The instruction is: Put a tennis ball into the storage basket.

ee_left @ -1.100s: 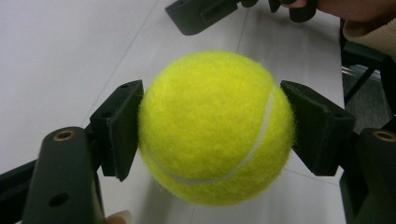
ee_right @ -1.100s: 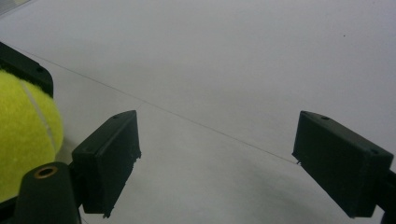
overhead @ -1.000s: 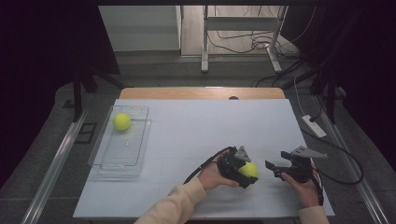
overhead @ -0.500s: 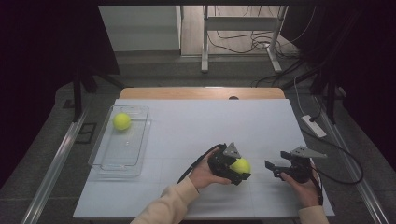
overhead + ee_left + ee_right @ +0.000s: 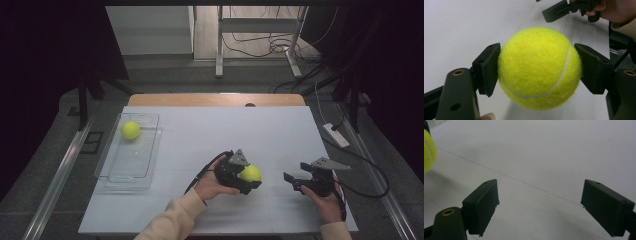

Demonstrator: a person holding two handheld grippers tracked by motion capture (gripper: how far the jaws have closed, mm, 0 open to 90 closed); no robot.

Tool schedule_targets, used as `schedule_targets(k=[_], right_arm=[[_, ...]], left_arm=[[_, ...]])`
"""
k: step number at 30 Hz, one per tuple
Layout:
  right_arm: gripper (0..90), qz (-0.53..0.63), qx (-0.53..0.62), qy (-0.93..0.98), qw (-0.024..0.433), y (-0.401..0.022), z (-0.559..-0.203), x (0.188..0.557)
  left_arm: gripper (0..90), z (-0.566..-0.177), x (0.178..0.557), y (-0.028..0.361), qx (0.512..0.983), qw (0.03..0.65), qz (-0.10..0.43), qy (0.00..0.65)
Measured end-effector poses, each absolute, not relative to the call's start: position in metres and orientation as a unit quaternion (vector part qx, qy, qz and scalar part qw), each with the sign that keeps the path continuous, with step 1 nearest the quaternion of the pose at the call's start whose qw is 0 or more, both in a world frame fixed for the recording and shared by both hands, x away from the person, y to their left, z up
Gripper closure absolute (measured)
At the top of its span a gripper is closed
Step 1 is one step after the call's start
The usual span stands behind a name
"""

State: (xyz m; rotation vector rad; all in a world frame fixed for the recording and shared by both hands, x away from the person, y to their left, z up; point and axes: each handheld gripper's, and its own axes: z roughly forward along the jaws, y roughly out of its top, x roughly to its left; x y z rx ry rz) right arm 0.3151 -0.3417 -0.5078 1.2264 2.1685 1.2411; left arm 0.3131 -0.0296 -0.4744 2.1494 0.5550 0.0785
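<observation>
The left gripper [image 5: 245,176] stays clamped on the tennis ball [image 5: 250,173] and has carried it a little further from the right gripper [image 5: 300,181], toward the clear tray [image 5: 112,170], where a second ball [image 5: 130,130] lies. Judging by that, the carry to the tray is under way. The left gripper view shows both pads [image 5: 489,67] pressing the ball's [image 5: 539,67] sides; the high view shows the tray. The right gripper's jaws stand apart, empty, above the worktop [image 5: 549,150].
</observation>
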Motion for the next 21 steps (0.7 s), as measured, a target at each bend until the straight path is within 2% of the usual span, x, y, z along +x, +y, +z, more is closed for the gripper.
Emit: schedule_targets(k=[21], right_arm=[[14.5, 0.439, 0.432, 0.767, 0.180, -0.337, -0.506, 0.310]], left_arm=[[26.7, -0.466, 0.314, 0.008, 0.853, 0.457, 0.050, 0.248]])
